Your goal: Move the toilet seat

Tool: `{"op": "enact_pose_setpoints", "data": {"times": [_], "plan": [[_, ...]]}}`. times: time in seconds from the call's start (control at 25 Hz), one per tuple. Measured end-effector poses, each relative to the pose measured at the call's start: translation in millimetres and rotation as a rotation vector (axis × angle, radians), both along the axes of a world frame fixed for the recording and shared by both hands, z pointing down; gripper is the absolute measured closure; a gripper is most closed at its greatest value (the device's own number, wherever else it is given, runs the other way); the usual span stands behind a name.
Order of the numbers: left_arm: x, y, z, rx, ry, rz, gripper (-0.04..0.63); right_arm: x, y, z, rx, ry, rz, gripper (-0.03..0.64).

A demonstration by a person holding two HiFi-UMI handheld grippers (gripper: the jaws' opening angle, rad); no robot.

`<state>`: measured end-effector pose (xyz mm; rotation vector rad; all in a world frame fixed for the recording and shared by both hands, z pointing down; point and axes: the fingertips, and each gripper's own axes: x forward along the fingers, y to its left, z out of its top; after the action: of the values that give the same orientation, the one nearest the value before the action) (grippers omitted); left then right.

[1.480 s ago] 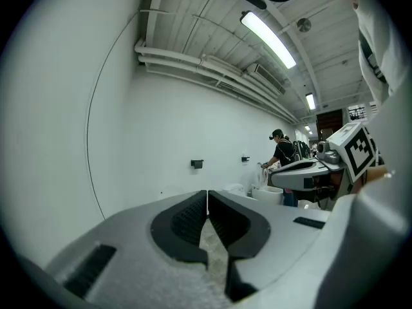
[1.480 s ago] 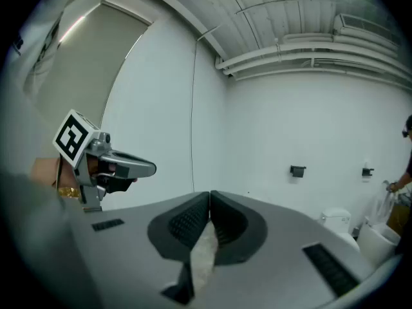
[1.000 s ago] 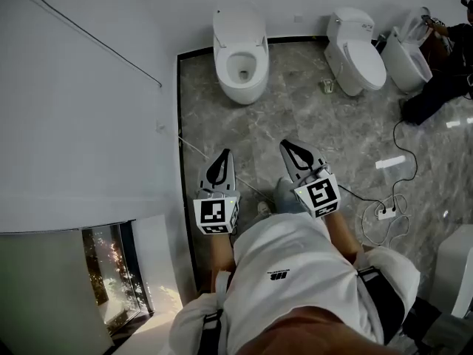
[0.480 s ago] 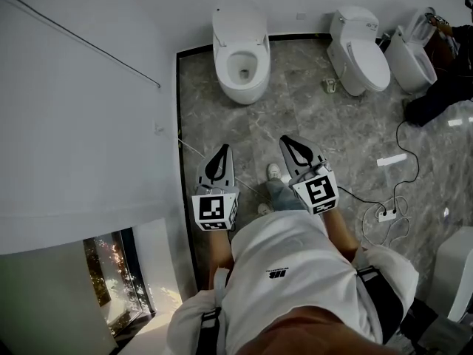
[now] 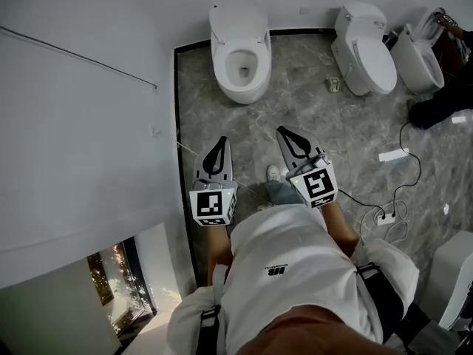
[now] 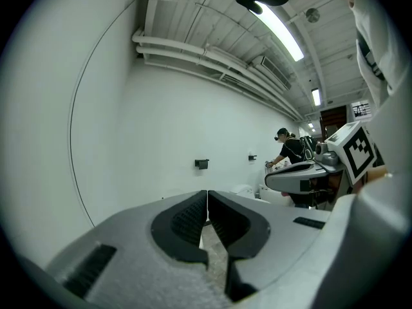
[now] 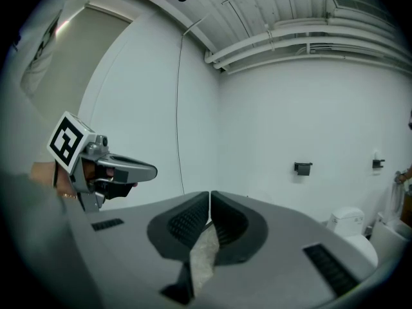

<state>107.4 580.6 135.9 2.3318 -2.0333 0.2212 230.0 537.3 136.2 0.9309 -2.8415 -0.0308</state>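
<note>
A white toilet (image 5: 240, 50) stands against the far wall with its bowl uncovered and its lid up. Both grippers are held side by side over the grey marble floor, well short of it and pointing toward it. My left gripper (image 5: 219, 143) is shut with nothing between its jaws, and the left gripper view (image 6: 207, 192) shows the pads meeting. My right gripper (image 5: 284, 132) is also shut and empty, its pads closed in the right gripper view (image 7: 210, 194). Each gripper appears in the other's view: the right gripper (image 6: 302, 176) and the left gripper (image 7: 122, 169).
A second toilet (image 5: 366, 50) with its lid down and a third toilet (image 5: 421, 50) stand to the right. A person in dark clothes (image 5: 447, 87) is beside the third. A power strip with cables (image 5: 384, 214) lies on the floor at right. A white wall (image 5: 81, 124) borders the left.
The view has moved forward: the toilets sit slightly lower and nearer in the head view. Both grippers have shifted a little toward the toilet, still shut.
</note>
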Motion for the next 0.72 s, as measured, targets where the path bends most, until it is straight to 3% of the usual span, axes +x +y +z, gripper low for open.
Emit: {"op": "enact_pose_setpoints", "data": {"times": [0.4,0.72], "plan": [[2.1,-79.9,-7.7,0.004,-0.021,-0.037,0.565,-5.3,-78.9,-9.6,-0.004,-0.033,-0.049,0.583],[12.8,-109.1,-10.3,0.01,-0.028,-0.049,0.565,-3.6,-109.7,-14.9,0.001,-0.048,-0.076,0.583]]}}
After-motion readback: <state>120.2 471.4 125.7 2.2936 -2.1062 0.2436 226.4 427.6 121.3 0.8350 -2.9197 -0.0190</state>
